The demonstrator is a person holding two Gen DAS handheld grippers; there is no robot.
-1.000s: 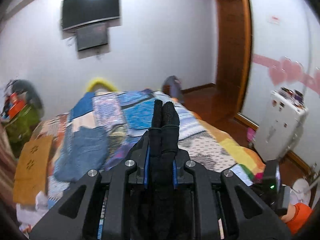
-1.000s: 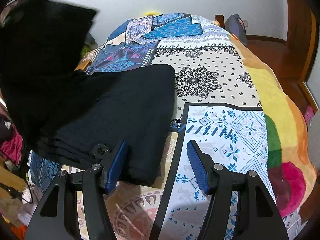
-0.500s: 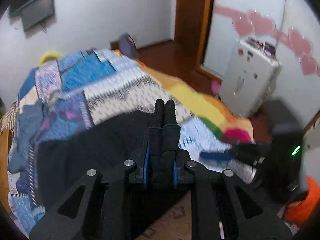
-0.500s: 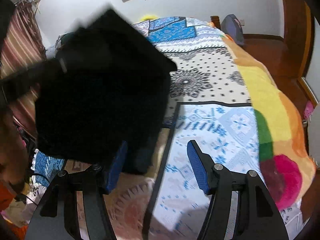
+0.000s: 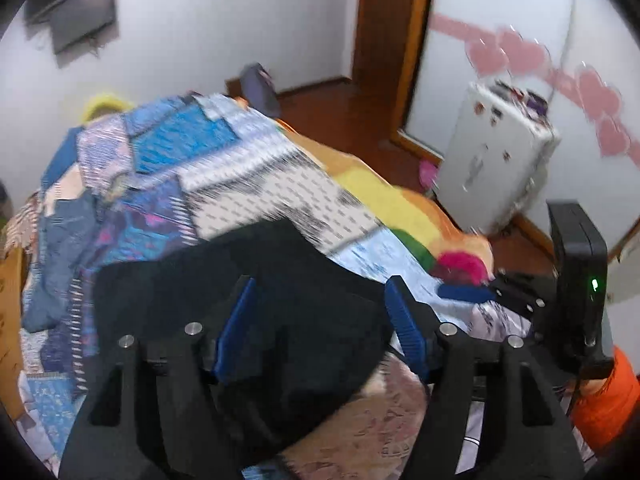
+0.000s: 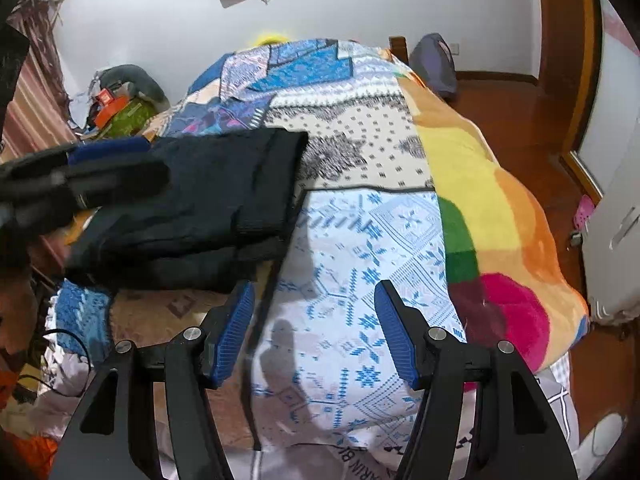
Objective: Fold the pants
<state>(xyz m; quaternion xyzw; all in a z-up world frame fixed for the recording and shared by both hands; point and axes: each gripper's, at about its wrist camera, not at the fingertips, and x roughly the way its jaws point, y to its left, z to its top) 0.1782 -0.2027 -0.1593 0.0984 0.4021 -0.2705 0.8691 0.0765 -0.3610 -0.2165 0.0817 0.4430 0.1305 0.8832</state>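
While the left gripper [image 5: 316, 320] hangs directly over the folded black pants [image 6: 208, 204] on the bed [image 6: 460, 168], fingers spread and empty, the right gripper [image 6: 314, 328], likewise wide and empty, has them ahead to its left, long axis running away from it.

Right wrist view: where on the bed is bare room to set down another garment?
Free: the white-and-blue snowflake blanket panel between the folded black pants and the rainbow fleece edge. Crowded: the pants' side, where the left gripper hovers.
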